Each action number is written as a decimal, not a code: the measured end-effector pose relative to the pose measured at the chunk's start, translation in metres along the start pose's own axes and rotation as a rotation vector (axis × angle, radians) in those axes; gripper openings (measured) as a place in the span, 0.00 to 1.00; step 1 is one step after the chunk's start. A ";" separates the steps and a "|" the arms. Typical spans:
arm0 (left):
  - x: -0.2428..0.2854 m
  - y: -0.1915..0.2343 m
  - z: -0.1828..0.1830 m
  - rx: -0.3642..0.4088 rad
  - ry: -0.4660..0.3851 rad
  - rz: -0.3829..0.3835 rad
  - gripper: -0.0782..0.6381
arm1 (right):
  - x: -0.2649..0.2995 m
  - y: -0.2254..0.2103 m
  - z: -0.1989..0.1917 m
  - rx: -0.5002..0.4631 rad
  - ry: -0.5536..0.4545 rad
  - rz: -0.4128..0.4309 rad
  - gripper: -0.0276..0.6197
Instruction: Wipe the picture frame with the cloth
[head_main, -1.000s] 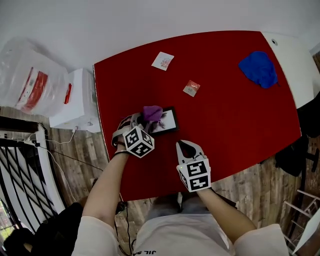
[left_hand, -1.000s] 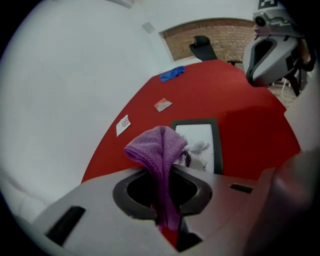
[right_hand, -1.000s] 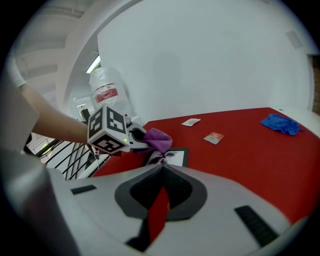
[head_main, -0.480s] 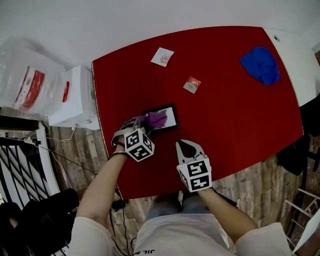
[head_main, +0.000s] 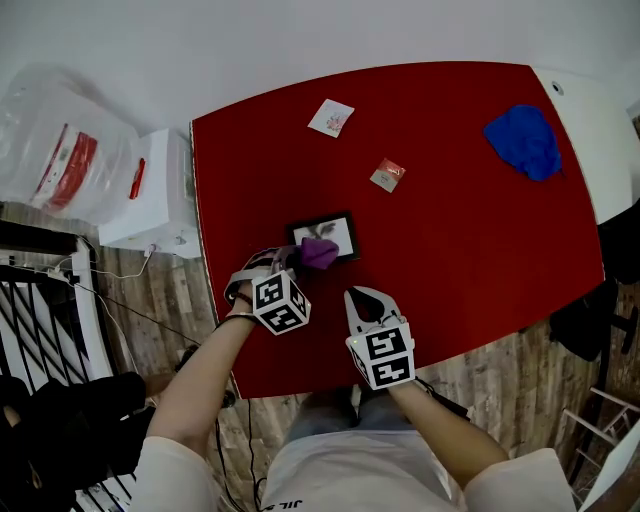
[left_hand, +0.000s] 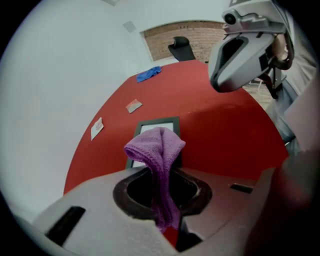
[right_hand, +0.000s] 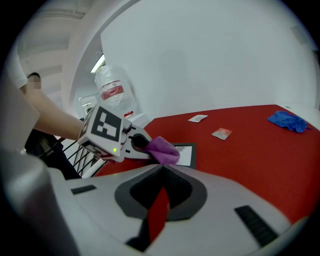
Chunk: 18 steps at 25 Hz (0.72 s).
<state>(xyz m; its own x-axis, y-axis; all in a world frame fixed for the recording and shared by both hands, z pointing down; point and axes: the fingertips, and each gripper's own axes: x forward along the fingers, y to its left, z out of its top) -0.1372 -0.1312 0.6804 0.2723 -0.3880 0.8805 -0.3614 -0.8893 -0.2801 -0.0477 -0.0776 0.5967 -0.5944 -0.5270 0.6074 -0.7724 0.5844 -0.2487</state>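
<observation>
In the head view the picture frame (head_main: 338, 231) is laid flat on the tabletop (head_main: 470, 220) with its long axis left to right, overlapped at its lower left by the cloth (head_main: 319, 252) clamped in the left tool (head_main: 299, 258), while the right tool (head_main: 360, 295) is kept closed on nothing.

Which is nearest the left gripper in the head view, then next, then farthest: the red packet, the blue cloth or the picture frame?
1. Picture frame, just ahead of the left gripper, which holds the purple cloth.
2. Red packet, mid-table, farther back.
3. Blue cloth, at the far right corner.

Hardly any print you can read here.
Your shirt (head_main: 300, 485) shows cut-off letters, seemingly "JIL", at its lower edge; the plastic bag's (head_main: 35, 120) red label (head_main: 72, 165) stays illegible.
</observation>
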 end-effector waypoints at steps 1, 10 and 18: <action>0.002 0.009 0.001 0.000 0.003 0.007 0.19 | -0.002 0.000 -0.001 -0.002 0.001 -0.001 0.05; 0.022 0.079 0.017 -0.013 0.040 0.055 0.19 | -0.018 -0.017 -0.018 0.010 0.022 -0.037 0.05; 0.018 0.009 0.020 0.054 0.029 -0.022 0.19 | -0.013 -0.021 -0.017 0.024 0.007 -0.034 0.05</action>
<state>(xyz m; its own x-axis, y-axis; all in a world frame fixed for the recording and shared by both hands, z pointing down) -0.1179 -0.1510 0.6865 0.2538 -0.3617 0.8971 -0.3071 -0.9096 -0.2799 -0.0197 -0.0729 0.6070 -0.5659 -0.5420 0.6212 -0.7974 0.5513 -0.2454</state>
